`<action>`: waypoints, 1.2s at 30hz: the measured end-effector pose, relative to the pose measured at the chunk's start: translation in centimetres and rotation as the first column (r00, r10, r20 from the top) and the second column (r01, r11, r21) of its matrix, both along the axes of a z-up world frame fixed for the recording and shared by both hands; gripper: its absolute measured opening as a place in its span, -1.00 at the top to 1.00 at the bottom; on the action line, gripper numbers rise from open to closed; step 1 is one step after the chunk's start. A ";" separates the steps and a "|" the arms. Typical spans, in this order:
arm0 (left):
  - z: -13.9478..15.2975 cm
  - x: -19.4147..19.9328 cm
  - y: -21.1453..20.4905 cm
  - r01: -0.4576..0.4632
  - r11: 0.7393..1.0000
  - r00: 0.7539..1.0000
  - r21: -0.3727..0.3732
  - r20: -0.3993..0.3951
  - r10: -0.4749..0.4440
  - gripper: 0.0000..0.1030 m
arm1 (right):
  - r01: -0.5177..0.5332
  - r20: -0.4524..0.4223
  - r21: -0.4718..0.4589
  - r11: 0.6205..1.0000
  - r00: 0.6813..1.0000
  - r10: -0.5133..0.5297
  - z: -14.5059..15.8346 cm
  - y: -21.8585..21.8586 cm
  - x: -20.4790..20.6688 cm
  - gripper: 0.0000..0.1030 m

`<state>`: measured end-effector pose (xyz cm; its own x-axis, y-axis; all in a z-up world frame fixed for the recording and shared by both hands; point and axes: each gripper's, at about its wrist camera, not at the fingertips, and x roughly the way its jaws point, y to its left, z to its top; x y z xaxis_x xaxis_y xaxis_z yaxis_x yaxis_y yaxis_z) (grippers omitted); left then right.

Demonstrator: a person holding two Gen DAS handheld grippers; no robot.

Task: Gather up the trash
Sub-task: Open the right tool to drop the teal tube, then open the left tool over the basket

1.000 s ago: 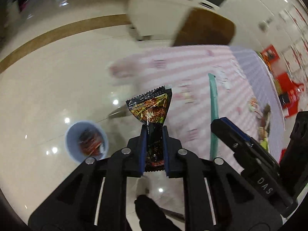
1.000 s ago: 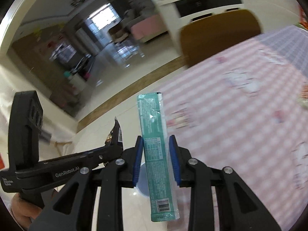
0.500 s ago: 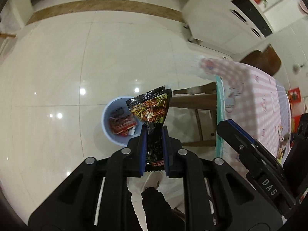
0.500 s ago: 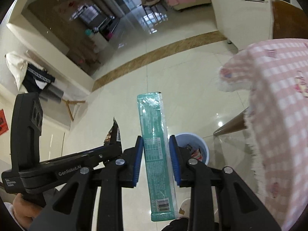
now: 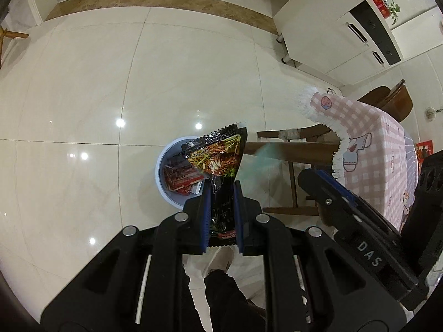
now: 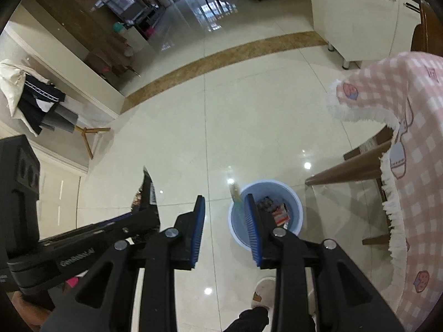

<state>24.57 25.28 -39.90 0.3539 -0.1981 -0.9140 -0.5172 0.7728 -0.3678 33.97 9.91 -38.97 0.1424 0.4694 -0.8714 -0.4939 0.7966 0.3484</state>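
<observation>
My left gripper (image 5: 221, 193) is shut on a black snack wrapper (image 5: 218, 160) with a food picture, held above the floor over the near rim of a light blue bin (image 5: 169, 171). The bin holds red wrappers. My right gripper (image 6: 225, 215) is open, beside and above the same bin (image 6: 265, 215). A teal stick wrapper (image 6: 236, 196) is a blurred streak falling at the bin's left rim; it also shows as a teal blur in the left wrist view (image 5: 263, 160). The left gripper with its black wrapper (image 6: 146, 193) shows at left in the right wrist view.
A table with a pink checked cloth (image 5: 382, 149) and wooden legs (image 5: 290, 149) stands right of the bin. White cabinets (image 5: 332, 36) line the far wall. The glossy tiled floor (image 5: 110, 96) spreads to the left. The person's feet (image 6: 263, 290) are below.
My right gripper has opened and let go of the teal stick wrapper, which now falls toward the bin. Both grippers have moved closer over the bin. The left still holds its wrapper.
</observation>
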 end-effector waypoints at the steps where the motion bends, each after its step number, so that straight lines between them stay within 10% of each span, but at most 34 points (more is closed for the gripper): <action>1: -0.1 -0.1 0.0 0.001 1.000 1.000 -0.003 -0.002 -0.001 0.71 | 0.001 -0.005 -0.005 1.000 1.000 -0.001 -0.2 0.0 0.0 0.43; 27: -0.7 4.7 -4.4 0.119 0.993 0.990 0.012 -0.081 -0.117 0.64 | 0.127 -0.010 0.012 0.992 0.992 -0.127 2.2 -6.4 1.3 0.42; 30: -1.0 5.3 -4.7 0.121 0.993 0.986 -0.003 -0.113 -0.121 0.40 | 0.147 -0.012 0.019 0.989 0.989 -0.147 2.5 -7.2 1.6 0.42; 32: -1.2 5.6 -4.9 0.112 0.994 0.985 -0.009 -0.134 -0.112 -0.11 | 0.161 -0.010 0.023 0.987 0.987 -0.160 2.8 -8.0 1.7 0.42; 36: -1.1 5.7 -5.3 0.089 0.996 0.983 -0.008 -0.159 -0.089 -0.19 | 0.181 -0.002 0.023 0.983 0.983 -0.181 3.3 -9.2 1.7 0.41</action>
<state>30.30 20.02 -41.05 0.1852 -0.2229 -0.9571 -0.4981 0.8183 -0.2869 35.69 0.75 -35.65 0.2273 0.4555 -0.8608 -0.3420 0.8649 0.3674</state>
